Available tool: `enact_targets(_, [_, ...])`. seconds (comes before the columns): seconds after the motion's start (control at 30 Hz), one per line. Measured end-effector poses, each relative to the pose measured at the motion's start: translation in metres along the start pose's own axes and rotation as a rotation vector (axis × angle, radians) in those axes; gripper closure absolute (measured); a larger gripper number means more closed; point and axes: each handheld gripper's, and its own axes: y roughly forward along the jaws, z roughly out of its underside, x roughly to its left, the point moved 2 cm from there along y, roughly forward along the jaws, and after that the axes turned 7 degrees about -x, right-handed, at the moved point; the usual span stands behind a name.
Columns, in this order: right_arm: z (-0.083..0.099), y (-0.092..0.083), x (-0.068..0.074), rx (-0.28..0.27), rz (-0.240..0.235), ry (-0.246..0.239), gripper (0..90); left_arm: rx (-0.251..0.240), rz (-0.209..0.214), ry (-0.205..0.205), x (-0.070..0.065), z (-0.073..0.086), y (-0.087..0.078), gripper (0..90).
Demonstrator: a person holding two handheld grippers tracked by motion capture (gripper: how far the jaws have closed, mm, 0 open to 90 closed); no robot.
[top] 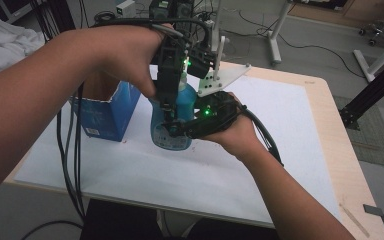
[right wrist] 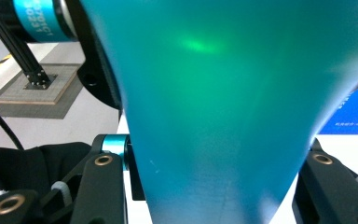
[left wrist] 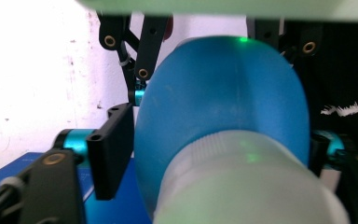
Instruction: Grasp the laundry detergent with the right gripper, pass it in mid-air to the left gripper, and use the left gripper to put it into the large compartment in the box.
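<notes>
A blue bottle (top: 172, 125) with a pale translucent cap (left wrist: 242, 186) stands over the white mat. My right gripper (top: 175, 134) reaches in from the right and is shut on the bottle's body, the blue wall (right wrist: 223, 93) pressed between its two black jaws. My left gripper (top: 168, 117) comes down from above at the cap end. In the left gripper view the bottle (left wrist: 223, 93) sits between its jaws; its left pad (left wrist: 112, 154) stands just beside the blue side with a sliver of gap, and the cap hides the other pad.
A blue cardboard box (top: 105, 115) stands open-topped just left of the bottle. The white mat (top: 280, 125) covers most of the wooden table (top: 330, 105). Black cables (top: 70, 165) hang off the left edge. Frame legs stand on the floor at the back right.
</notes>
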Motion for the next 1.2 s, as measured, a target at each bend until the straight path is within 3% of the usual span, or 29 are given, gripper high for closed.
enact_targets(0.17, [0.0, 0.0, 0.0, -0.007, -0.002, 0.009, 48.5, -0.005, 0.017, -0.006, -0.001, 0.0, 0.0, 37.5])
enact_targets(0.73, [-0.002, -0.005, -0.001, -0.041, -0.009, 0.006, 45.8, -0.017, 0.006, 0.008, -0.002, -0.005, -0.007, 38.4])
enact_targets(0.8, [0.0, -0.009, -0.001, -0.066, -0.016, 0.01, 44.3, -0.021, 0.01, 0.003, -0.002, -0.005, -0.01, 38.4])
enact_targets(0.9, [0.002, -0.02, -0.004, -0.091, -0.039, 0.045, 32.7, -0.01, 0.003, -0.003, 0.0, -0.004, -0.01, 38.4])
enact_targets(0.93, [0.002, -0.02, -0.004, -0.091, -0.039, 0.045, 32.7, -0.01, 0.003, -0.003, 0.0, -0.004, -0.01, 38.4])
enact_targets(1.2, [0.005, -0.04, -0.003, -0.026, 0.002, 0.036, 22.2, 0.015, 0.006, -0.028, 0.003, -0.001, -0.008, 38.4])
